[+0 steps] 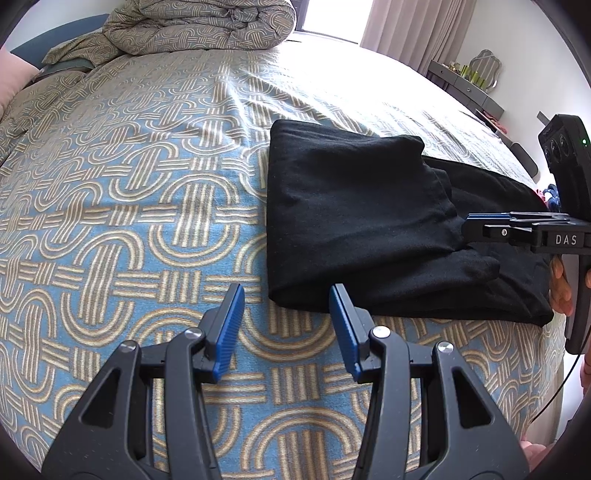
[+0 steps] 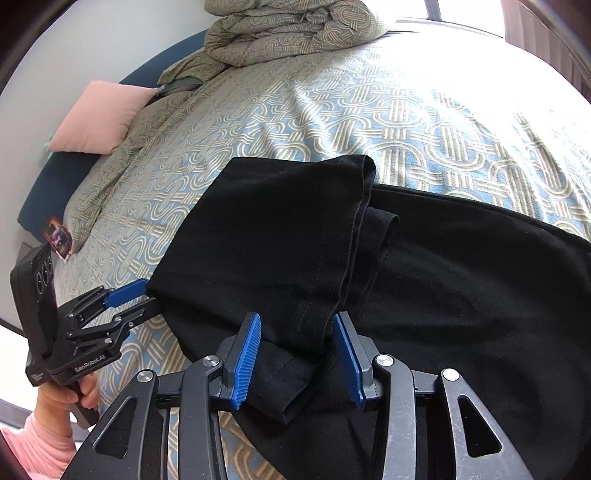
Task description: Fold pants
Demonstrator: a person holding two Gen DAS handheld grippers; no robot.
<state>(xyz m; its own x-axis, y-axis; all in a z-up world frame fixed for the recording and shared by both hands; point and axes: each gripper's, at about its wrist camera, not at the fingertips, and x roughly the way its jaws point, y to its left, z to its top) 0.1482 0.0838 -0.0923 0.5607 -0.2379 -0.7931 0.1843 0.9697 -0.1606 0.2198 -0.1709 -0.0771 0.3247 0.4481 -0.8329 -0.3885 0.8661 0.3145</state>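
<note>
Folded pants [image 1: 354, 221] on the bedspread [image 1: 147, 184], bunched duvet [image 1: 199, 29] behind, pillow [image 2: 96, 118] beside it

Daylight from the window [image 1: 328, 20] overexposes the far bedspread [image 1: 332, 70]; fisheye edges curve; black pants [image 2: 461, 277] perhaps underexposed.

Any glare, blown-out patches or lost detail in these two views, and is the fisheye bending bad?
Left wrist view: window light blows out the far bedspread; the black pants show few folds. Right wrist view: glare at the window; pants seams stay visible. Both: strong barrel bending, dark corners, no obvious blur.
</note>
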